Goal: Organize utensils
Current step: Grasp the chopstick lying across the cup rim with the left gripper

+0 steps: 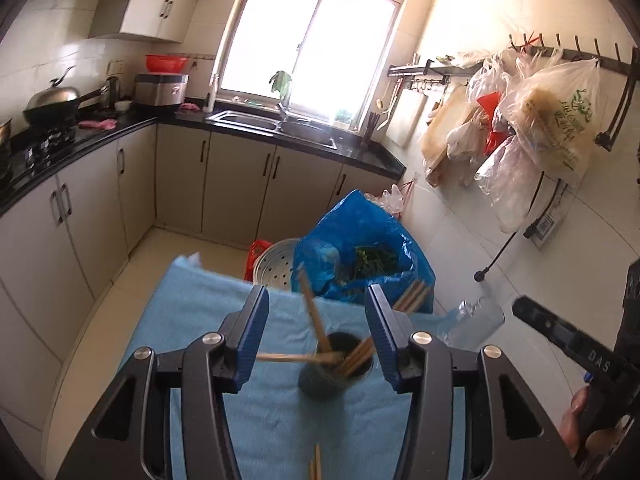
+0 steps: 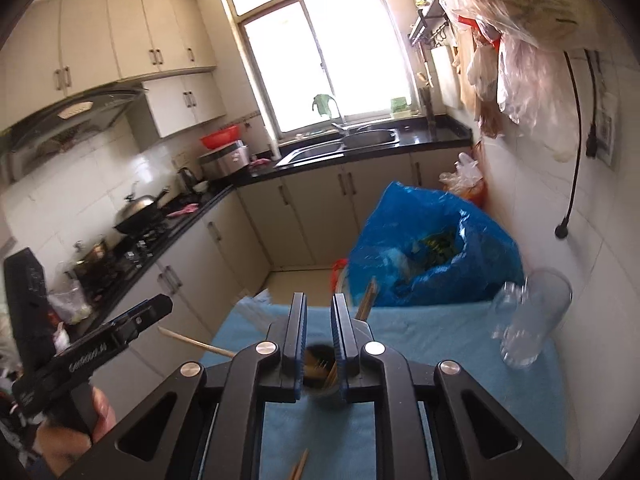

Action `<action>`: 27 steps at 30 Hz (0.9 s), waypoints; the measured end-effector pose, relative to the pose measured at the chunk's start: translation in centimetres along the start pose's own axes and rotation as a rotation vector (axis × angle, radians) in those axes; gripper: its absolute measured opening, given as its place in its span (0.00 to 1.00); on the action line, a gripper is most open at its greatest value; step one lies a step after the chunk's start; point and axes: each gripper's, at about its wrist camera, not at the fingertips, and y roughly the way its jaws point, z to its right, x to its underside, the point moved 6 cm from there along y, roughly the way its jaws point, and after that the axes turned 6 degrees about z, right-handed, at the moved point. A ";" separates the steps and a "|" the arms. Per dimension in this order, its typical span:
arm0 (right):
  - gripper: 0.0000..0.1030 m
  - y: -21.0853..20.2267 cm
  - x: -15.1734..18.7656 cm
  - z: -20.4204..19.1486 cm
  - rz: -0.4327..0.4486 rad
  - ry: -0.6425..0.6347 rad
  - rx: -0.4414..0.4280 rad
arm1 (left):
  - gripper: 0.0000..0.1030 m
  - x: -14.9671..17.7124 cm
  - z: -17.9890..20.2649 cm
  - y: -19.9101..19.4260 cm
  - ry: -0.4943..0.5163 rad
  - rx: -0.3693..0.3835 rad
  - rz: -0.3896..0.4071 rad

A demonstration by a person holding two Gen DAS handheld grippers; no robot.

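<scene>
Loose chopsticks (image 1: pixel 316 465) lie on the blue towel (image 1: pixel 200 312) at the near edge of the bench, not yet gathered. Just beyond them stands the dark cup (image 1: pixel 334 372), already holding several chopsticks that lean out at different angles, so the sorting looks partly done. Over it, the left gripper (image 1: pixel 316 334) hovers with jaws wide and empty, while the right gripper (image 2: pixel 319 342) has its jaws narrow; whether they pinch anything I cannot tell. A clear glass (image 2: pixel 528 320) stands apart.

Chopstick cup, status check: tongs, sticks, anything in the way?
Left tongs open, straddling the dark cup. Right tongs nearly shut, holding nothing. Chopsticks in cup; more loose on blue towel. Clear glass stands nearby.
</scene>
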 end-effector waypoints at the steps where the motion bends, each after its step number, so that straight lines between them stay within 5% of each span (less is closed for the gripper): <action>1: 0.15 -0.6 1.1 -0.1 -0.010 0.005 -0.015 | 0.47 0.7 -0.3 -0.7 -0.006 0.001 -0.006; 10: 0.15 -3.8 14.9 0.0 -0.202 0.112 -0.154 | 0.47 10.0 -3.1 -7.5 -0.064 -0.059 -0.072; 19: 0.15 -8.1 21.5 3.0 -0.291 0.121 -0.209 | 0.47 15.0 -4.7 -7.5 -0.131 -0.134 -0.139; 23: 0.15 -9.1 23.3 4.9 -0.329 0.156 -0.216 | 0.47 15.9 -5.8 -4.1 -0.308 -0.070 -0.167; 27: 0.15 -9.3 24.4 5.7 -0.366 0.157 -0.216 | 0.48 16.5 -9.3 1.0 -0.663 0.025 -0.140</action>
